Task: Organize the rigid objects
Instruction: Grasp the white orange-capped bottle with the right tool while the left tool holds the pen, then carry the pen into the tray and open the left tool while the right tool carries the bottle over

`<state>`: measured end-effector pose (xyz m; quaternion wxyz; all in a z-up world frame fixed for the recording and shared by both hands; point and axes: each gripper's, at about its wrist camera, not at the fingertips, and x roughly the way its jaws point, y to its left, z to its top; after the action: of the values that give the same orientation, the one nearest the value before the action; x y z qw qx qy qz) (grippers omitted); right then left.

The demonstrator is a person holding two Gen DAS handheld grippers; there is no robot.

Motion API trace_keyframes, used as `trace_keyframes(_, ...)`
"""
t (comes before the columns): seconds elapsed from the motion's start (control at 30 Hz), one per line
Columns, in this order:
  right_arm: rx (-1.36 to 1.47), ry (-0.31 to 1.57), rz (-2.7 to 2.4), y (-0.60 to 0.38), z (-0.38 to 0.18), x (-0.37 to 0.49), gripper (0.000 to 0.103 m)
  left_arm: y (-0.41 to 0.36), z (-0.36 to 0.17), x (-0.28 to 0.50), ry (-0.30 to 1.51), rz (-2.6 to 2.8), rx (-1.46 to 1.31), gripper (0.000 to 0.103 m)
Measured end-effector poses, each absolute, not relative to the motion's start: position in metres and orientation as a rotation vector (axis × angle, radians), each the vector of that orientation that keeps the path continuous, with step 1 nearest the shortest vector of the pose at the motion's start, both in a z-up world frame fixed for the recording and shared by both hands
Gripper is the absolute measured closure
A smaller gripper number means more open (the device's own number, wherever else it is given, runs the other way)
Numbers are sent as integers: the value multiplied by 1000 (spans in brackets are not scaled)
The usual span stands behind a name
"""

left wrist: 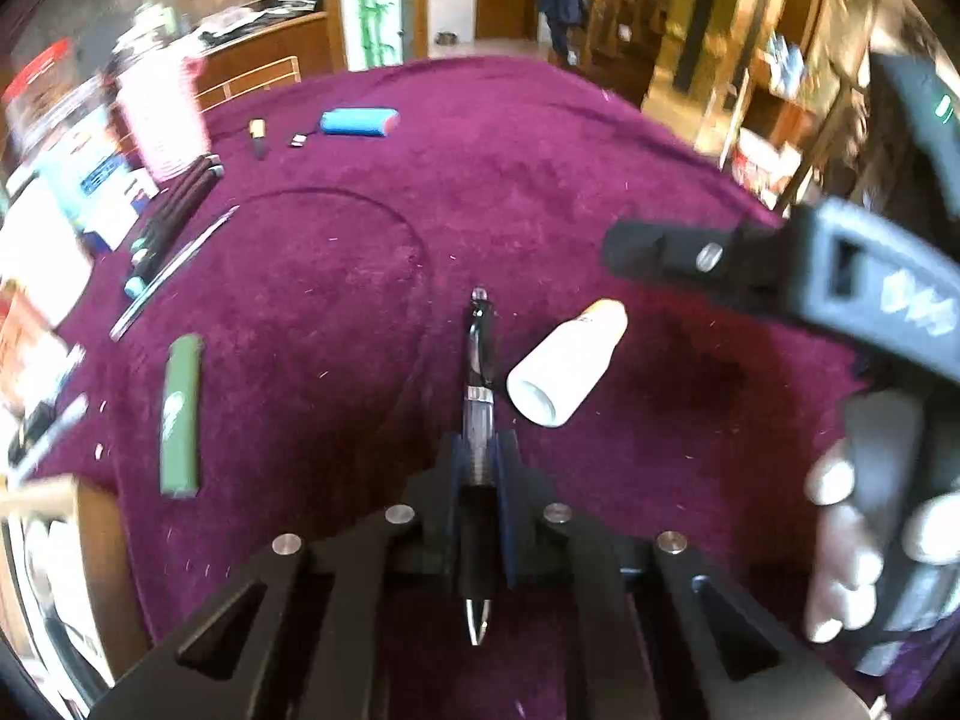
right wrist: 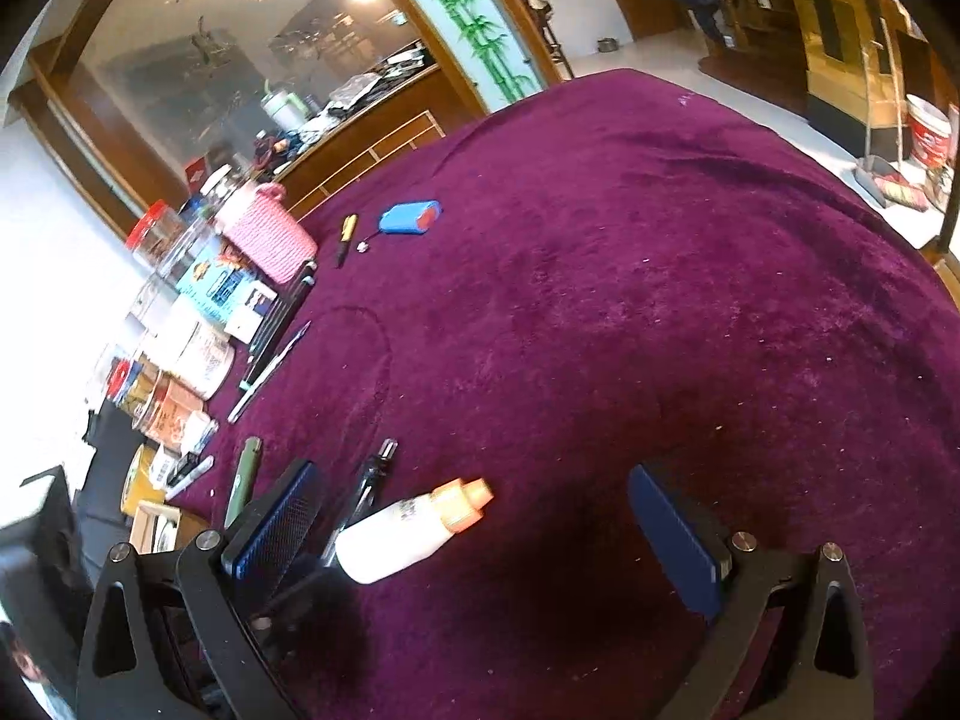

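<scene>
Your left hand-held gripper is clamped on a black pen, held above the purple tabletop just left of the lying white bottle. Your right hand-held gripper stands wide open and empty, near the bottle. The pen sits lengthwise in a narrow pinch; a quick swing could let it slide out or knock the bottle rolling.

A purple plush cloth is spread over the bench. Along its left edge, a pink knitted pouch, jars with red lids and printed boxes are crowded together. Behind them a large mirror is mounted, and a bamboo-painted panel is seen beside it.
</scene>
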<state>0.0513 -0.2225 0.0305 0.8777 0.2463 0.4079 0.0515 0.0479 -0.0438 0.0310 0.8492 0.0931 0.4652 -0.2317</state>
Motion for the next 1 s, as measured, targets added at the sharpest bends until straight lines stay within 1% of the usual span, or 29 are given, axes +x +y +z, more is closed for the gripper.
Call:
trace_keyframes(0.23,561,924,202,-209,24,52,2,31,71,-12,924,-468,6,93)
trace_keyframes(0.27,575,942,195,-207,22,54,6,48,77,-23,911,-457,-26,93)
trace_keyframes(0.3,577,953,186,-205,21,54,15,62,81,-31,901,-449,-53,93)
trace_keyframes(0.33,564,962,183,-201,22,57,22,76,85,-40,891,-436,-80,93)
trace_keyframes(0.37,531,973,178,-194,22,60,31,95,89,-51,876,-415,-107,93)
trace_keyframes(0.4,507,987,165,-188,22,63,34,109,92,-58,866,-399,-130,93)
trace_keyframes(0.43,473,1012,136,-180,19,68,34,124,93,-65,859,-383,-153,93)
trace_keyframes(0.53,366,1012,47,-162,23,76,40,166,98,-88,825,-304,-208,92)
trace_keyframes(0.6,297,1014,9,-151,24,78,67,197,98,-103,807,-258,-255,92)
trace_keyframes(0.63,273,1015,22,-145,24,78,72,210,97,-109,804,-236,-276,92)
trace_keyframes(0.67,263,1017,26,-144,23,79,81,224,95,-114,804,-209,-295,92)
trace_keyframes(0.87,252,1000,75,-130,36,58,81,282,68,-127,854,-101,-392,92)
trace_keyframes(1.0,243,971,168,-101,57,33,81,295,47,-126,900,-74,-422,92)
